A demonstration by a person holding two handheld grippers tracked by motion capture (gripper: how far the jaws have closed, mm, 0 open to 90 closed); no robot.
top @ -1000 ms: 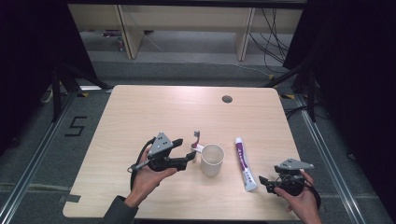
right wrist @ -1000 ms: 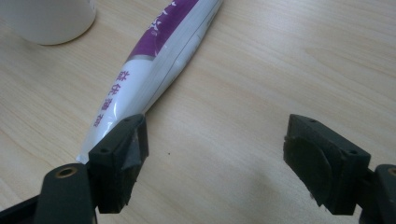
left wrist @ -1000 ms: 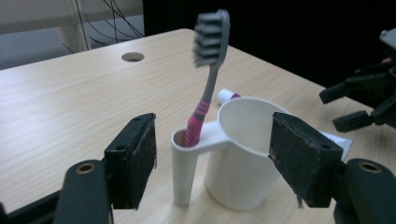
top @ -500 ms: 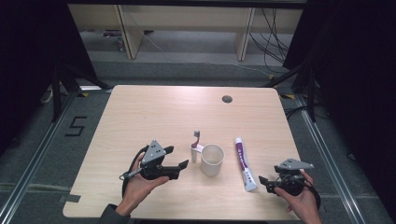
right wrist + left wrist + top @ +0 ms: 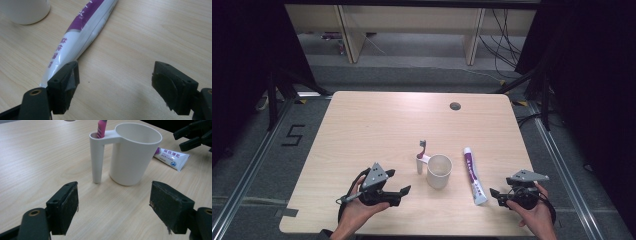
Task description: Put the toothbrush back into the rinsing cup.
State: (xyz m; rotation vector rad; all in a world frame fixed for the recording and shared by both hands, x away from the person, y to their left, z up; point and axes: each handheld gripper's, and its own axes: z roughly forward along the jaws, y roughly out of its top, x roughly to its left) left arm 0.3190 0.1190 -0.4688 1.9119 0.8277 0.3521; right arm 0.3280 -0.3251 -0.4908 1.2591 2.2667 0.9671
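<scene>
I see a pale wood-grain bench (image 5: 377, 130), a white cup (image 5: 135, 155) holding a pink toothbrush (image 5: 101, 128), and to its right a white toothpaste tube (image 5: 82, 32) with a purple band and purple lettering. My hand-held gripper pads (image 5: 66, 207) are black.

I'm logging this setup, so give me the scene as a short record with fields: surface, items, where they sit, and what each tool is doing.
surface: light wooden table
cup: white plastic cup with a hollow side handle, upright, mid-table
brush: pink toothbrush standing in that handle
tube: white and purple toothpaste tube lying flat, right of the cup
left tool: open, empty, facing the cup
right tool: open, empty, beside the tube's near end
</scene>
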